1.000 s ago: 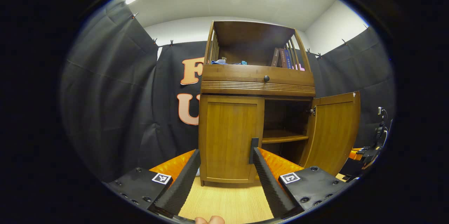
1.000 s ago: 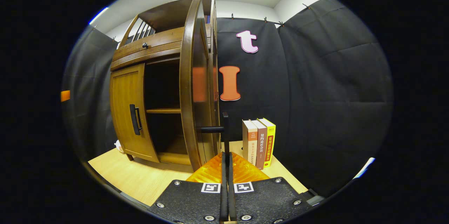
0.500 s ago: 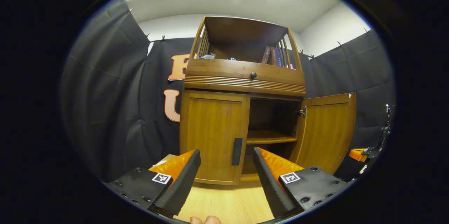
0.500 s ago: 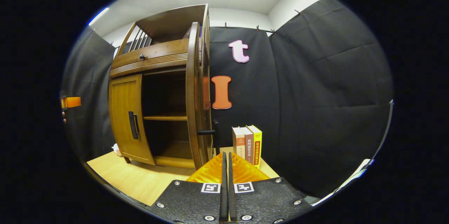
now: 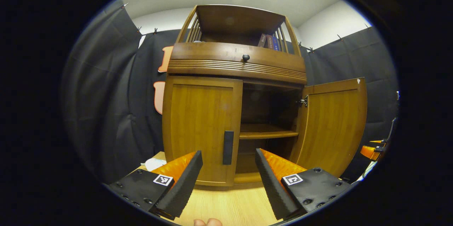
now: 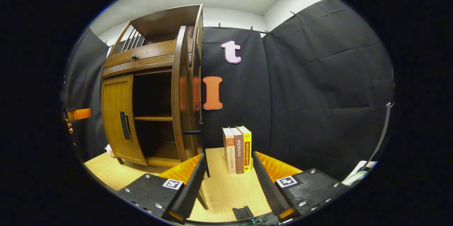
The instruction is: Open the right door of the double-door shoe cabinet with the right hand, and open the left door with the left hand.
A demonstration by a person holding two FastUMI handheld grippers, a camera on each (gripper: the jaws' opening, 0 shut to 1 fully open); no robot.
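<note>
Here the shoe cabinet (image 5: 233,95) is seen with its right door (image 5: 332,126) swung open and left door (image 5: 201,126) closed.
Both the left gripper (image 5: 228,180) and right gripper (image 6: 228,183) are held spread, gripping nothing; three books (image 6: 237,150) are stood beside the cabinet, a bare shelf (image 5: 267,134) shown inside.

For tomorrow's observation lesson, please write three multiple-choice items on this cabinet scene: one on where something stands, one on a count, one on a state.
1. Where do the upright books stand?
A. on the table, right of the cabinet
B. on the lower shelf
C. on the floor

2. How many books stand there?
A. two
B. three
C. five

3. How are the cabinet doors?
A. both shut
B. both open
C. right door open, left door shut

Answers: 1 A, the right gripper view shows them on the tabletop beside the cabinet; 2 B, three spines show; 3 C, the shelf shows behind the swung-out right door only.
</note>
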